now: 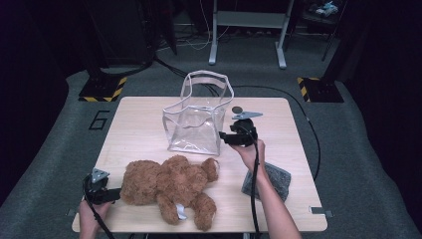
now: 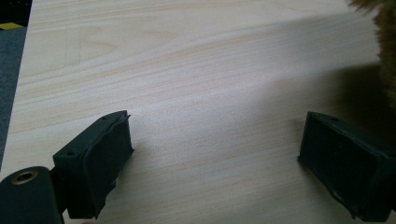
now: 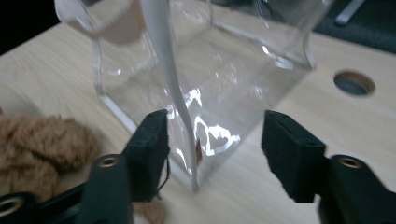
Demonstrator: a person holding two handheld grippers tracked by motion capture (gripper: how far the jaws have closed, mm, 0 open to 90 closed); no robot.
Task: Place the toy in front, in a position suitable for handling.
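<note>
Here, bag: the clear soft-plastic tote bag with white trim (image 1: 195, 122) stands upright mid-counter, behind the brown plush teddy bear (image 1: 169, 186).
Handling: probably light, floppy, slick; take the stiffer white corner seam.
Right gripper (image 3: 215, 144): jaws spread, straddling that corner, not pinching.
Left gripper (image 2: 212, 154): jaws spread over bare counter (image 2: 187, 56).

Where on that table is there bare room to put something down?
The far left corner of the table, left of the clear bag, is bare, and so is the far right edge past the right gripper. The near side is crowded by the teddy bear and the grey cloth.
</note>
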